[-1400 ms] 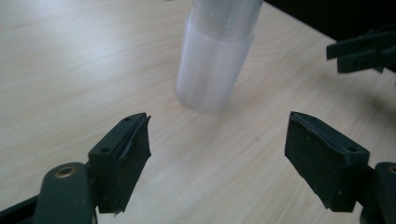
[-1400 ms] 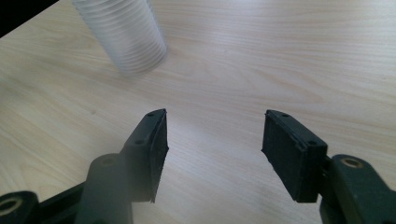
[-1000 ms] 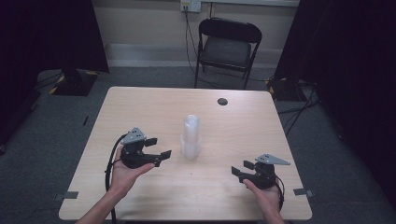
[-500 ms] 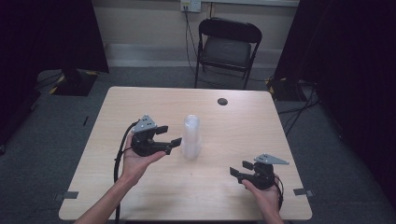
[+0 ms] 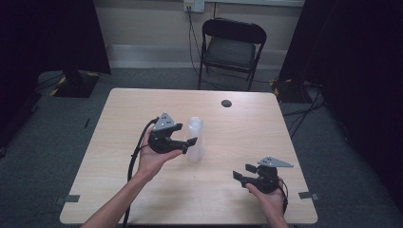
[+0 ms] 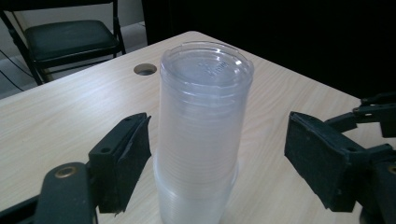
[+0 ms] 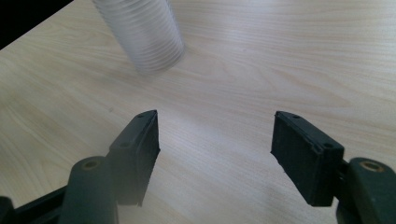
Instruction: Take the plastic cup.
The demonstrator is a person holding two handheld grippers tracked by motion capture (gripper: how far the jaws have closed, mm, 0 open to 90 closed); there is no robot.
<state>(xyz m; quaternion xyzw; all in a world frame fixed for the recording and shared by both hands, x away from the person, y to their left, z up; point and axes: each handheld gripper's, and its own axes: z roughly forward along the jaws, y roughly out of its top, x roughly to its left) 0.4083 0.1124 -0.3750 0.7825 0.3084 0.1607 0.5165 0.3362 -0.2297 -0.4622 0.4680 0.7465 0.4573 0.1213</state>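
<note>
A tall stack of clear plastic cups [image 5: 195, 138] stands upside down at the middle of the wooden table [image 5: 114, 123]. My left gripper [image 5: 187, 145], held in a hand, has come in from the stack's left side. In the left gripper view the stack [image 6: 203, 130] stands between the two pads of the left gripper [image 6: 219, 123], close to the left pad [image 6: 123, 161], with a gap to the right one. Its jaws have just been opening. My right gripper [image 5: 242, 171] rests open near the table's front right with nothing between its pads [image 7: 306, 156]. The stack [image 7: 149, 37] lies farther off.
A dark round cable hole [image 5: 226, 103] sits near the table's far edge. A black folding chair [image 5: 231, 47] stands behind the table. Dark curtains hang on both sides. The right gripper [image 6: 378, 112] also shows at the edge of the left gripper view.
My left gripper has moved right and a little away from the person, from beside the cup stack to around it. The right gripper has stayed put.
</note>
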